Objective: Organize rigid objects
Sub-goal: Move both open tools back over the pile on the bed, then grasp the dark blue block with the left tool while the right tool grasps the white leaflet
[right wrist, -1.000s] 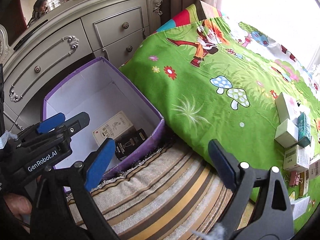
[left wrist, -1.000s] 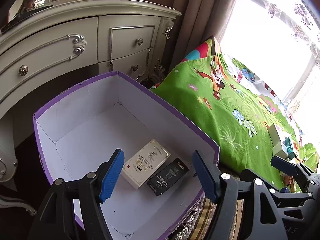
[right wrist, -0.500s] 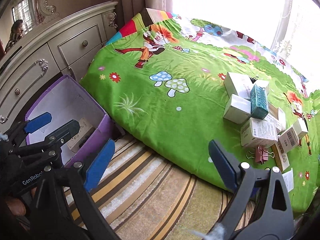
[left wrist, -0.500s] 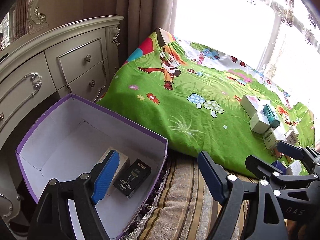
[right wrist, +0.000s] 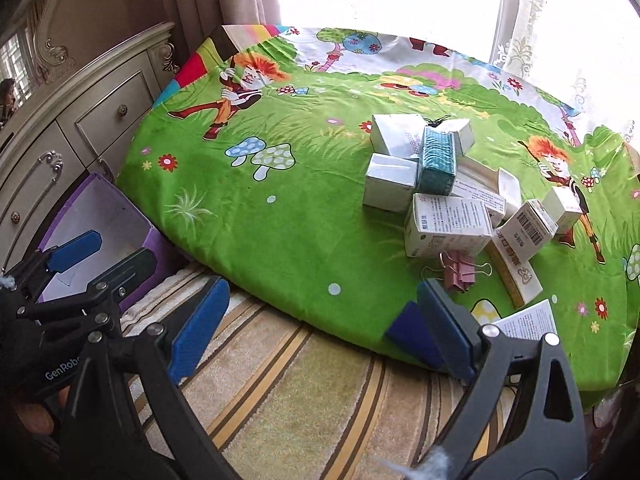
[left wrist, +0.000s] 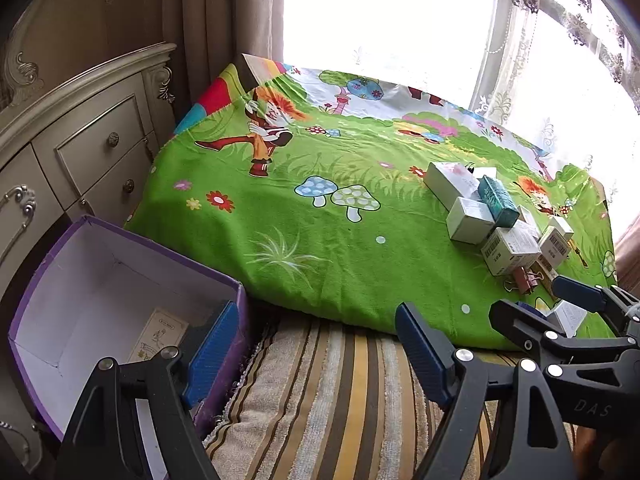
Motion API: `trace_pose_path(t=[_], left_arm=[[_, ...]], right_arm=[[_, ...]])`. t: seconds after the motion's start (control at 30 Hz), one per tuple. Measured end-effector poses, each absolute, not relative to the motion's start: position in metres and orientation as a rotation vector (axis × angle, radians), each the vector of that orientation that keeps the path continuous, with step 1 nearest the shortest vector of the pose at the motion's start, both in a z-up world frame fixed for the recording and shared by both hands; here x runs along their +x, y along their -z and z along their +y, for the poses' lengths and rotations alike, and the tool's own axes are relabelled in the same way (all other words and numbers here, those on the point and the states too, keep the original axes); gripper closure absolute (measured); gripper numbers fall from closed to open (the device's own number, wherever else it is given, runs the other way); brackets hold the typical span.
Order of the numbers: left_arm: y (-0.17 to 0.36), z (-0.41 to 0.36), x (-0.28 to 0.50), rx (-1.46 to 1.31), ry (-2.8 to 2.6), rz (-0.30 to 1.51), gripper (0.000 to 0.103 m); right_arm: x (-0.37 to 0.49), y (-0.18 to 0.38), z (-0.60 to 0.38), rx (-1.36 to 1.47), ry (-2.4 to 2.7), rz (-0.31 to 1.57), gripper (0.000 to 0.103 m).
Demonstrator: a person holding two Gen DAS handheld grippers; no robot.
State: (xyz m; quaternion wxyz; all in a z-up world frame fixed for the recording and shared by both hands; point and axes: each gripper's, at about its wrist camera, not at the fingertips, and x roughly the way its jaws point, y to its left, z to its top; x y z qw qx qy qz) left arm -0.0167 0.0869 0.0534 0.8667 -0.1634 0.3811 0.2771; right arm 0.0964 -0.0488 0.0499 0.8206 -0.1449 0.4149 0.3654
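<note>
A purple box (left wrist: 240,308) with a white inside stands on the floor at the left; a white packet (left wrist: 158,334) lies in it. It also shows in the right wrist view (right wrist: 100,204). A pile of small cartons lies on the green sheet: white ones (right wrist: 390,182), a teal one (right wrist: 438,158) and a barcoded one (right wrist: 528,232). A pink binder clip (right wrist: 460,270) lies beside them. My left gripper (left wrist: 316,350) is open and empty over the striped rug. My right gripper (right wrist: 320,320) is open and empty, just short of the pile.
A cream dresser (left wrist: 80,148) with drawers stands behind the box. The green cartoon sheet (left wrist: 320,240) covers a low raised surface. A striped rug (right wrist: 300,392) lies in front. Curtains and a bright window (left wrist: 380,12) are at the back.
Both grippers have swung right, away from over the purple box toward the pile of cartons on the sheet. Both stayed open and empty.
</note>
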Motion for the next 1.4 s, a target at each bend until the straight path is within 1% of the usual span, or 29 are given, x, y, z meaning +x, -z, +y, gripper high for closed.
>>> trace_pose_path(t=[0.43, 0.6, 0.8, 0.93, 1.27, 1.33, 1.37, 1.4], left_arm=[[-0.047, 0.045, 0.030, -0.346, -0.329, 0.839, 0.022], [-0.045, 0.032, 0.048, -0.358, -0.231, 0.860, 0.022], [-0.038, 0.012, 0.071, -0.320, -0.106, 0.928, 0.023], [-0.031, -0.004, 0.088, -0.291, -0.017, 0.989, 0.024], [-0.012, -0.029, 0.124, -0.213, 0.061, 1.107, 0.026], [-0.009, -0.030, 0.130, -0.211, 0.066, 1.124, 0.028], [-0.007, -0.030, 0.132, -0.213, 0.070, 1.128, 0.030], [-0.006, -0.031, 0.133, -0.211, 0.070, 1.130, 0.040]], right_arm=[[0.132, -0.043, -0.126, -0.275, -0.626, 0.918, 0.005], [0.144, -0.035, -0.147, -0.314, -0.598, 0.953, 0.004], [0.154, -0.019, -0.149, -0.420, -0.646, 1.020, 0.003], [0.156, -0.011, -0.149, -0.503, -0.658, 1.033, 0.003], [0.160, -0.001, -0.151, -0.549, -0.686, 1.062, 0.003], [0.161, 0.001, -0.152, -0.549, -0.678, 1.069, 0.003], [0.163, 0.003, -0.152, -0.545, -0.668, 1.077, 0.003], [0.165, 0.004, -0.153, -0.540, -0.662, 1.085, 0.003]])
